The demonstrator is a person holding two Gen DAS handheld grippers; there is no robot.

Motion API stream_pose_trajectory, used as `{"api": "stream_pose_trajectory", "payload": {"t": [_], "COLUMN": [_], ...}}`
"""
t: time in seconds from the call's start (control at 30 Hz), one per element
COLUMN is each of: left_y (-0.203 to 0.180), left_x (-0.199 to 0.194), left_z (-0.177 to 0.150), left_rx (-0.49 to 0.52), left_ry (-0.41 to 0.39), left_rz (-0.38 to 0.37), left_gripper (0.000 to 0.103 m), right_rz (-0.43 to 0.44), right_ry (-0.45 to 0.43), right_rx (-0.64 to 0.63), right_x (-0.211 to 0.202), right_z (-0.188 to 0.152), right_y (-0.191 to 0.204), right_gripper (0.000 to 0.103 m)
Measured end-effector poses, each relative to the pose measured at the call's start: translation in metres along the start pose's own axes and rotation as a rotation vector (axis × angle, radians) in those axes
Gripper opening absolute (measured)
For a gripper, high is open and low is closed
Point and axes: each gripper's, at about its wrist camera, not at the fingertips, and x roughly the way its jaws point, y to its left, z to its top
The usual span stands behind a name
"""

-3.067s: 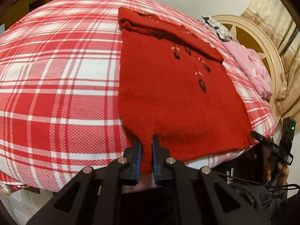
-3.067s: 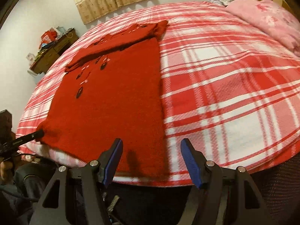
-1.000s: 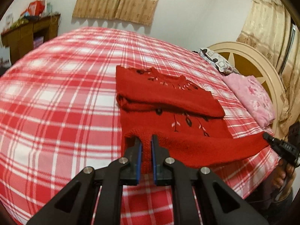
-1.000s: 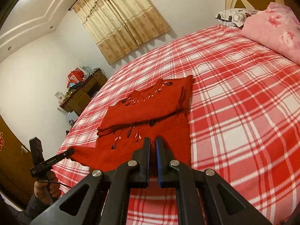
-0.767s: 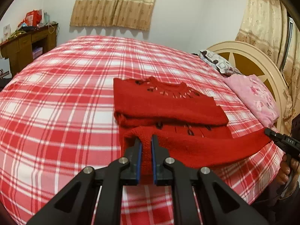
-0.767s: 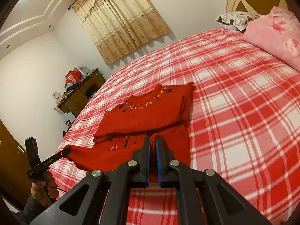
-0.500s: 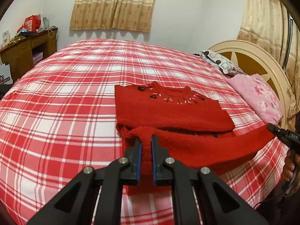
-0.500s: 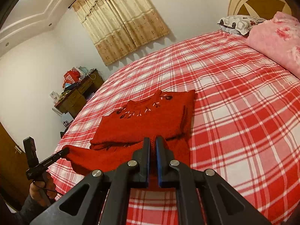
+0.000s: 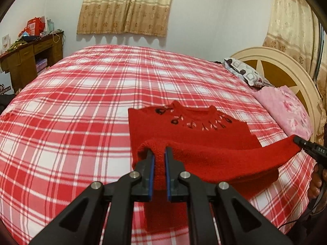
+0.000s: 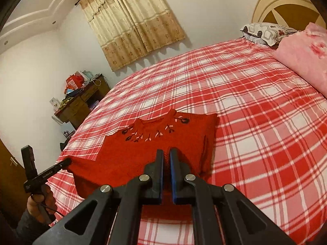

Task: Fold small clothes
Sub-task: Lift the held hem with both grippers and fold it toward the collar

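Observation:
A red knitted sweater (image 9: 190,130) with dark embroidered flowers at the neck lies on the red plaid bed; it also shows in the right wrist view (image 10: 155,143). Its sleeves are folded in. My left gripper (image 9: 159,153) is shut on one bottom hem corner. My right gripper (image 10: 166,155) is shut on the other corner. Both hold the hem lifted above the bed and carried over the sweater's body towards the neck. The right gripper's tip (image 9: 302,144) shows at the far end of the hem in the left view.
The red plaid bed (image 9: 81,106) stretches wide on all sides. A pink folded blanket (image 9: 286,108) and a patterned pillow (image 9: 243,73) lie by the round headboard (image 9: 282,69). A cluttered wooden desk (image 9: 30,55) stands by the far wall.
Both grippers took hold of the sweater's bottom hem, lifted it and carried it forward over the body towards the neck. The lower half now covers most of the embroidered front.

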Motion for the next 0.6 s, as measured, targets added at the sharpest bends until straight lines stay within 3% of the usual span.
{"api": "stream_pose_trajectory", "payload": {"t": [0.6], "left_y": [0.005], "left_x": [0.036], "left_z": [0.049], "left_rx": [-0.013], "left_ry": [-0.028], "left_rz": [-0.008], "left_gripper": [0.009], "right_rz": [-0.024], "right_ry": [-0.027], "right_rx": [-0.005], "right_x": [0.041], "right_z": [0.043], "right_y": [0.007], "right_gripper": [0.005]}}
